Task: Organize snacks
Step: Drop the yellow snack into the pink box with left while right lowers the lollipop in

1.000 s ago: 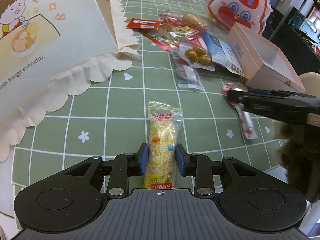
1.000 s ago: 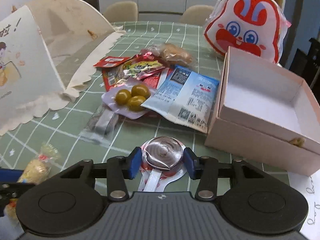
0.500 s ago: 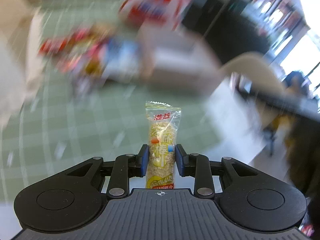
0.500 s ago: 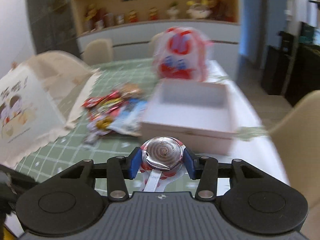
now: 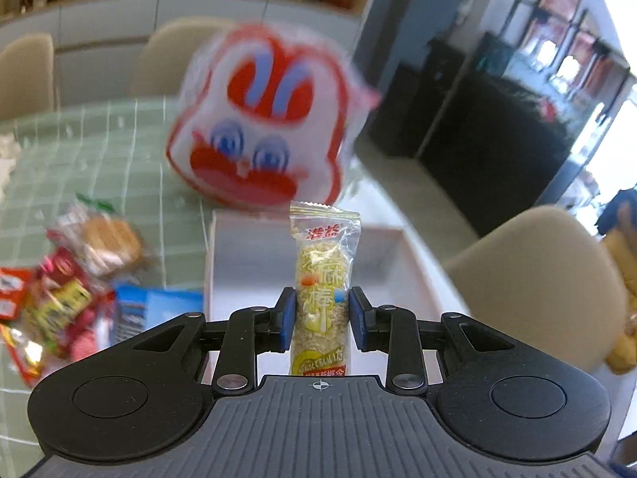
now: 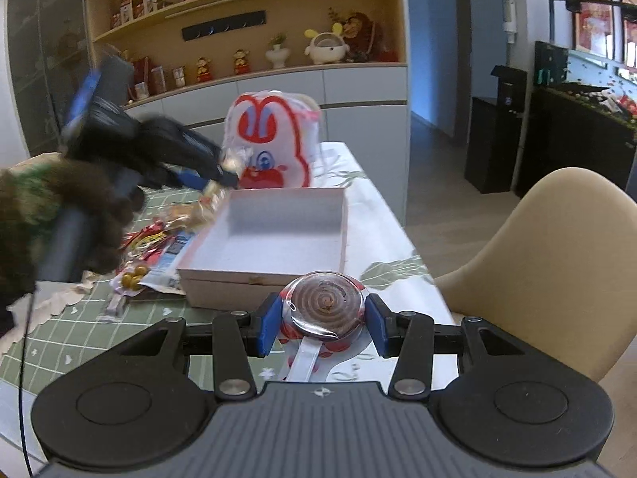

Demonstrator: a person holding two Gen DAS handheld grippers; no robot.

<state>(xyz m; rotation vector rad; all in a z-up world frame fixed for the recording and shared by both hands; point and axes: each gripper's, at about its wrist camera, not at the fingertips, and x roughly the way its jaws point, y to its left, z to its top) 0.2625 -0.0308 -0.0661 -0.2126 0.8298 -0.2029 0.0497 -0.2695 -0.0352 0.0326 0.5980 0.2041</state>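
My left gripper (image 5: 322,318) pinches a rice bar (image 5: 323,279) in its clear wrapper, the blue pads pressed on its lower half, and the bar stands up out of my jaws. It hangs over the near-left corner of the box (image 5: 254,255), clear of the table (image 5: 119,167). Seen from my right side, that left gripper (image 6: 223,173) slants down toward the box's far-left corner (image 6: 235,195), with my left hand (image 6: 67,215) wrapped around its handle in a dark fuzzy sleeve, blurred.

My right gripper (image 6: 323,320) clamps a lollipop (image 6: 323,304), a brown spiral disc in a red-and-white wrapper; the pads press on both sides of the disc and its white stick (image 6: 302,358) points back toward me. It is held in the air just short of the box's near wall, pointing forward and down.

The box is a shallow pink-white carton, lid off, and I see nothing lying in it. Behind it, against its far wall, stands a rabbit bag (image 6: 274,143), white with red trim and blue eyes. To the left of the box the loose snacks (image 5: 59,298) lie in a heap on the green checked table: red and yellow packets, a blue pouch (image 5: 159,306) touching the box wall, a wrapped cake (image 5: 107,243), and green olives (image 6: 133,277) in a clear pack. A tan chair (image 6: 557,271) stands at the table's right edge.
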